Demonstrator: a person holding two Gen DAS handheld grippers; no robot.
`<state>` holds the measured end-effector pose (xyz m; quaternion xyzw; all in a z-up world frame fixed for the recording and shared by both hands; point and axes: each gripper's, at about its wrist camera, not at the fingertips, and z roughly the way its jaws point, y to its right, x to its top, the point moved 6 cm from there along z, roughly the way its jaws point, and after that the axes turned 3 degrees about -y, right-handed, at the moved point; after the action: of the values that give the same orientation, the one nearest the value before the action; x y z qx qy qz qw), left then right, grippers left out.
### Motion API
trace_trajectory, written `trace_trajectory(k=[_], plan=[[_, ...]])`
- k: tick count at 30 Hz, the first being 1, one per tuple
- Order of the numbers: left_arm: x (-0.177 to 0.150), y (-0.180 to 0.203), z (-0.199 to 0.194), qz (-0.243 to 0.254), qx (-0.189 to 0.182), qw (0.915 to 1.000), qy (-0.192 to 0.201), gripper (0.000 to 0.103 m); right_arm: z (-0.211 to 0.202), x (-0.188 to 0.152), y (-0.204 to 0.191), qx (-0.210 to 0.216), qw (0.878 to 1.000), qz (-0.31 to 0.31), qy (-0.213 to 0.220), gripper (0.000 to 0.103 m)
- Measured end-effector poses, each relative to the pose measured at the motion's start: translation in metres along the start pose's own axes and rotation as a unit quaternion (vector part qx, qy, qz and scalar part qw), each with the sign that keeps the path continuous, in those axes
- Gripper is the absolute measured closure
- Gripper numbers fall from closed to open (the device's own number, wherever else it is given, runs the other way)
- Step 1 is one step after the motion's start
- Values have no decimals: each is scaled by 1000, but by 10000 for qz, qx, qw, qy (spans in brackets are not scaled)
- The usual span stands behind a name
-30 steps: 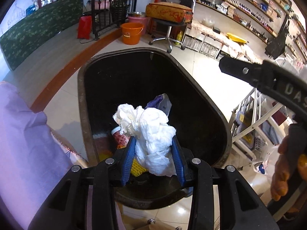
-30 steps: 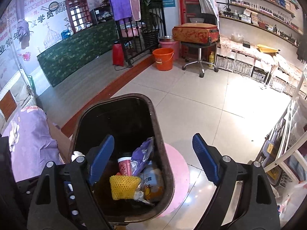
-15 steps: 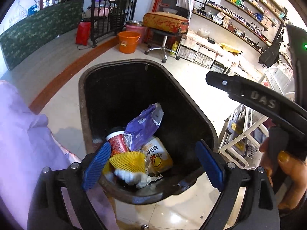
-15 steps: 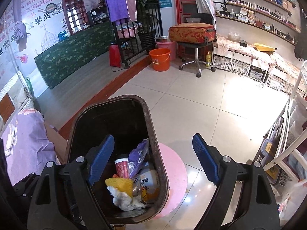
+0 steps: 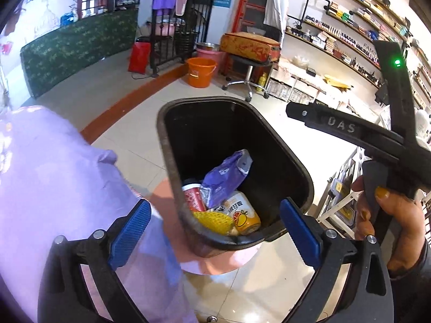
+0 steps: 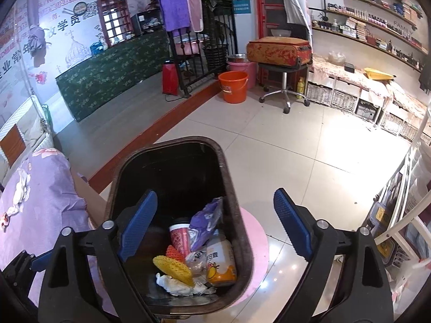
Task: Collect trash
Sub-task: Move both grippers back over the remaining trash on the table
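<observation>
A black trash bin [image 5: 161, 140] stands on the floor below both grippers. Inside lie a purple snack bag [image 5: 226, 175], a red cup [image 5: 192, 197], a yellow foam net [image 5: 212, 222] and a white jar with an orange label [image 5: 243, 214]. In the right wrist view a crumpled white tissue [image 6: 175, 285] rests at the bottom of the bin [image 6: 229, 177]. My left gripper [image 5: 215, 231] hovers over the near rim, jaws opening wide, nothing between them. My right gripper [image 6: 215, 223] hangs above the bin, jaws also opening and empty. A hand [image 5: 390, 215] holds it.
A purple flowered cloth [image 6: 40, 196] covers a surface left of the bin. A pink round mat [image 6: 258, 242] lies under the bin. A white wire rack [image 6: 398, 215] stands to the right. Farther off are an orange bucket [image 6: 233, 86] and a stool bearing a suitcase [image 6: 280, 51].
The left gripper opened and let go of the white tissue wad, which fell into the bin. It then drew back and upward. The right gripper stayed in place.
</observation>
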<state>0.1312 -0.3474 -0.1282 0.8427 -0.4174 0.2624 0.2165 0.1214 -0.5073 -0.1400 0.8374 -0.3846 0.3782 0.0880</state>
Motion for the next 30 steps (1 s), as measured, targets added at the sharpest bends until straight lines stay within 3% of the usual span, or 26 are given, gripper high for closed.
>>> trace_trajectory(k=[17, 24, 30], plan=[[-33, -66, -48, -706, 631, 9953, 215, 7, -1, -16, -94, 787, 9934, -819, -175, 12], [-56, -116, -76, -1183, 1034, 9873, 244, 7, 3, -33, -165, 1353, 9796, -1426, -422, 10], [-71, -175, -104, -1481, 1454, 9779, 246, 7, 2, -47, -232, 1930, 9602, -1897, -688, 10]])
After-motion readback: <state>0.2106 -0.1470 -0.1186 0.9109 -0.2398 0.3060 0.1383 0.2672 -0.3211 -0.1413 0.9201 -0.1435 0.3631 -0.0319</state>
